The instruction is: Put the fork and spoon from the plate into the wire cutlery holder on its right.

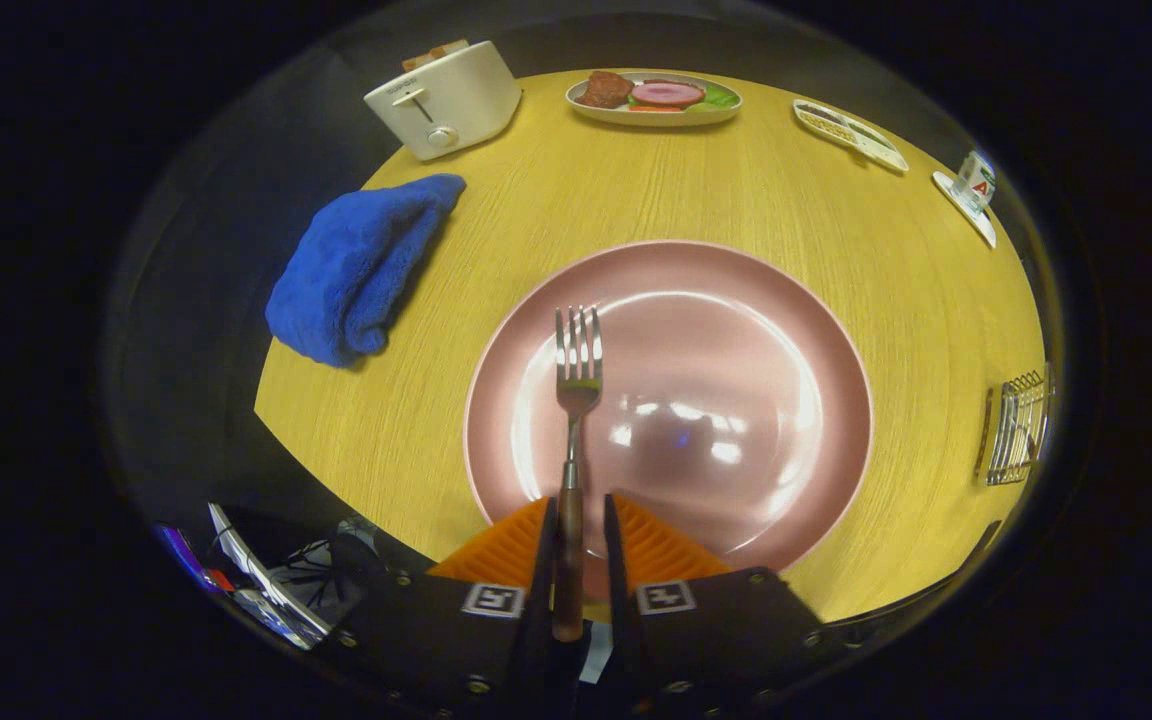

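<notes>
The fork is being held by its handle in the nearly closed hand-held gripper above the plate, the wire cutlery holder well apart.

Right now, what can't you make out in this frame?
- Grip: the fork handle runs between the fingers of the gripper; whether both press on it is unclear, since a gap seems to show on one side.
- Spoon: nowhere to be made out on the pink plate.
- Wire cutlery holder: squeezed by fisheye distortion beyond the plate's right rim; contents unreadable.
- Small tray at the table's far side: contents too small to identify.
</notes>
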`<move>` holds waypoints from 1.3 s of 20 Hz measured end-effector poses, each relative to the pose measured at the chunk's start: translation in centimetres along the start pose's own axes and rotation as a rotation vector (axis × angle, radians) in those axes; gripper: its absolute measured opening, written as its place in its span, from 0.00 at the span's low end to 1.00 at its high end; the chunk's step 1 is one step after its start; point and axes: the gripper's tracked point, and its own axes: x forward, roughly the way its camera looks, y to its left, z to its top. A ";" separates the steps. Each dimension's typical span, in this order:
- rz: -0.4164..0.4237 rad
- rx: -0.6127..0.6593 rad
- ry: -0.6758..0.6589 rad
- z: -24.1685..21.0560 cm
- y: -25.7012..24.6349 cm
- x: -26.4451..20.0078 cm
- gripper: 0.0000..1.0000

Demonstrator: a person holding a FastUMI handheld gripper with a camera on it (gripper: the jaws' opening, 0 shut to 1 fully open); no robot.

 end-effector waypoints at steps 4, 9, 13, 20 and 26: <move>0.005 0.008 0.004 -0.6 -0.5 0.3 0.16; 0.037 0.056 -0.013 0.2 -1.2 -0.6 0.06; 0.061 0.118 -0.054 1.4 -2.0 -1.7 0.07; 0.107 0.251 -0.102 2.9 -3.7 -4.3 0.07; 0.114 0.386 -0.160 3.9 -7.2 -7.2 0.06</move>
